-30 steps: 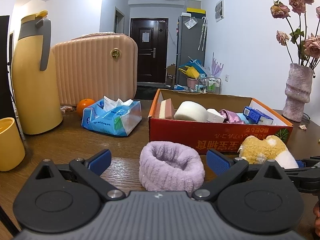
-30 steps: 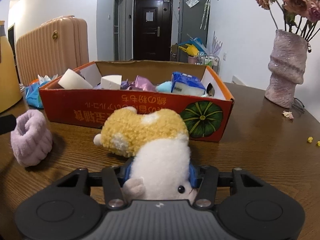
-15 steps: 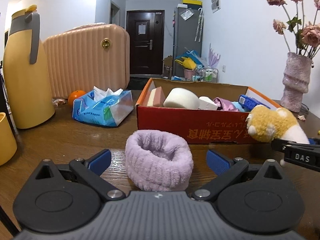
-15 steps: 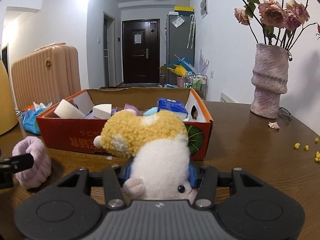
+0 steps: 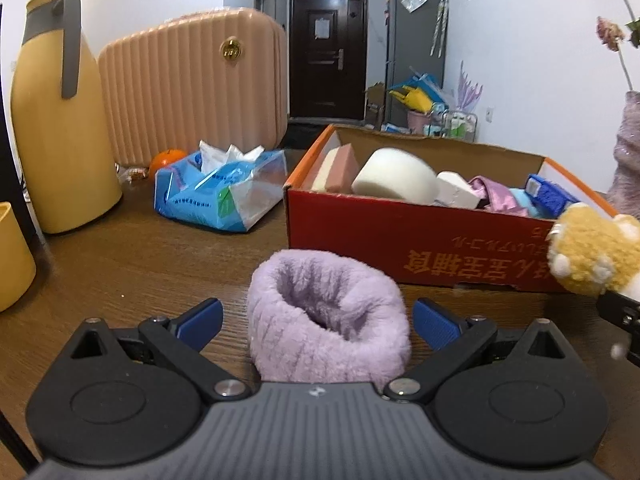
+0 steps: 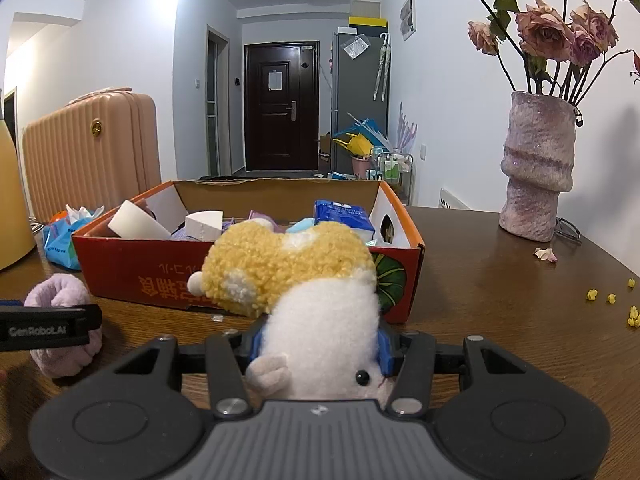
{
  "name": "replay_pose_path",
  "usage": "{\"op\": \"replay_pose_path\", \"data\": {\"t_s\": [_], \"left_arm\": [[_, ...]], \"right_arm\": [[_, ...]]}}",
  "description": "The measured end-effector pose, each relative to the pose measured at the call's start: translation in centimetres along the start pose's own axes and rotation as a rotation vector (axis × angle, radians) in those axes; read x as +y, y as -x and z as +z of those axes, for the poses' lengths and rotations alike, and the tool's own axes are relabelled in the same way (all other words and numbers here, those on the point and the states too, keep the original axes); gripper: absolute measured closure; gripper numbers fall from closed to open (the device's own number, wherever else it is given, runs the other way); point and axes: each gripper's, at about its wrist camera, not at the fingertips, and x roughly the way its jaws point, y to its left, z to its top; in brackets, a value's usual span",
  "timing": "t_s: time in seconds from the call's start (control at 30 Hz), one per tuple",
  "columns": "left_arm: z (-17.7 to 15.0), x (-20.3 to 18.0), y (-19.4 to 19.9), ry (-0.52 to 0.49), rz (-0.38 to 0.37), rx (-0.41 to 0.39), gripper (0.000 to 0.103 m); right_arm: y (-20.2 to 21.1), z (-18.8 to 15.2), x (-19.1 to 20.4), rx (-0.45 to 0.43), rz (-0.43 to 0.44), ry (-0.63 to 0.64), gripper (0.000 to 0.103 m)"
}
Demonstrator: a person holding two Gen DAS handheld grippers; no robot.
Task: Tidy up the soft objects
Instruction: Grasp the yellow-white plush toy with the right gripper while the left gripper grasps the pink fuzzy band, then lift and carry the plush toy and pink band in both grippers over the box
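A fluffy purple band [image 5: 326,332], rolled into a soft ring, sits on the brown wooden worktop [image 5: 132,264] at the lower middle of the left wrist view. The left gripper [image 5: 318,322] has its jaws wide open, one blue pad on each side of the band, and neither pad touches it.

The right gripper [image 6: 318,346] has its jaws squeezed on a plush toy [image 6: 316,300]. The toy is curly and yellow on top and smooth and white below, with a tiny black bead eye. It is in the lower middle of the right wrist view, in front of the red cardboard box [image 6: 132,268].

The box holds foam blocks, a pink cloth and a blue pack.

Only the left wrist view shows the tall yellow jug [image 5: 60,120] and the blue tissue pack [image 5: 224,192] clearly. Only the right wrist view shows the whole bumpy pink vase [image 6: 538,168] with dried roses, at the right of the frame.
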Motion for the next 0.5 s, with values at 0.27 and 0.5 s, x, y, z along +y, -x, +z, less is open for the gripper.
{"op": "replay_pose_path", "data": {"t_s": [0.27, 0.5], "left_arm": [[0.02, 1.05, -0.96, 0.037, -0.021, 0.064, 0.006], [-0.04, 0.67, -0.51, 0.015, -0.063, 0.061, 0.034]], "right_arm": [[0.10, 0.06, 0.03, -0.007, 0.003, 0.002, 0.053], [0.23, 0.15, -0.03, -0.011, 0.007, 0.001, 0.053]]}}
